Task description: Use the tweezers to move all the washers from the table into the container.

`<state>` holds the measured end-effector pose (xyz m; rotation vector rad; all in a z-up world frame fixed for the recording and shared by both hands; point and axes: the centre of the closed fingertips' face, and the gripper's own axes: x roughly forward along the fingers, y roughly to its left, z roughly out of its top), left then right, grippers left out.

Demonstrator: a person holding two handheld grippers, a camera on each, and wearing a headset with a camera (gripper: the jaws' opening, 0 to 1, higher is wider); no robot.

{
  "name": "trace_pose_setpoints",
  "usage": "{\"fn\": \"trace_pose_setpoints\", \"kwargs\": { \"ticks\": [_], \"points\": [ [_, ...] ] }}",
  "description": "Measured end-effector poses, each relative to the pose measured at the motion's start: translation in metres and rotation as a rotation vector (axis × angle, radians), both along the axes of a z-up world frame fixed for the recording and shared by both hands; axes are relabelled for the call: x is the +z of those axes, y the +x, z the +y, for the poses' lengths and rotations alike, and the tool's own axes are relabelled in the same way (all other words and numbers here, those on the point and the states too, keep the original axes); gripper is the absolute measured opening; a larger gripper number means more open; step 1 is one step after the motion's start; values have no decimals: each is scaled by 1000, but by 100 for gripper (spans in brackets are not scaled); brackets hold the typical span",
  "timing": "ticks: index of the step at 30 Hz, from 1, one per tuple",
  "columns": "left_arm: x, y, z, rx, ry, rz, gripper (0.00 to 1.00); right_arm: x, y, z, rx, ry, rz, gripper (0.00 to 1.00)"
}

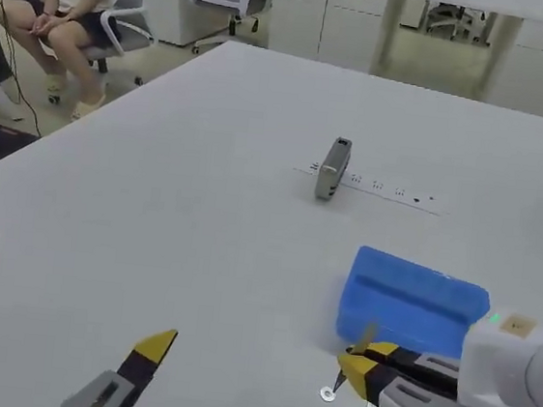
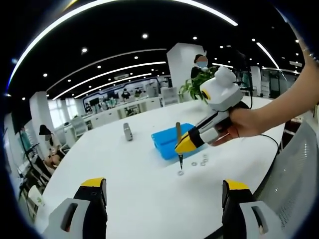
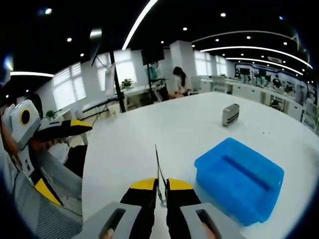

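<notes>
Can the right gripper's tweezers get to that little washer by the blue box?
Probably yes. The right gripper holds the tweezers with their tip just above the nearest washer, and nothing lies between; the blue container sits beside it.

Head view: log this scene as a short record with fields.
container: blue, on the table
washers: several, loose on the table, outside the container
left gripper: open, holding nothing
right gripper: shut on tweezers, tips down near the washers
grey box: stands farther back on the table
</notes>
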<state>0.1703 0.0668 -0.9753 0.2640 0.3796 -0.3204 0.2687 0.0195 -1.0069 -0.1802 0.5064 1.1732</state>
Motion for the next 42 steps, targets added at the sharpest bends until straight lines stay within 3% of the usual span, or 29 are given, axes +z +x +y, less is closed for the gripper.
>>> {"fn": "trace_pose_setpoints", "kwargs": {
  "ticks": [4,15,19,29,33,42],
  "points": [
    [-5,0,3,6,24,23,98,-6,0,3,3,-1,8,3],
    [-9,-2,5,9,47,42,96,-12,5,2,-12,-1,-26,3],
    [-10,-2,6,10,53,44,95,-12,5,2,-22,17,-5,3],
    [-12,-2,7,14,69,52,93,-14,3,-5,-31,-2,-32,3],
    [-12,-3,7,15,73,54,93,-19,3,-9,-26,-40,-52,2],
    [-12,-3,8,16,80,57,92,-18,3,-10,-22,-60,-9,1]
  ]
}}
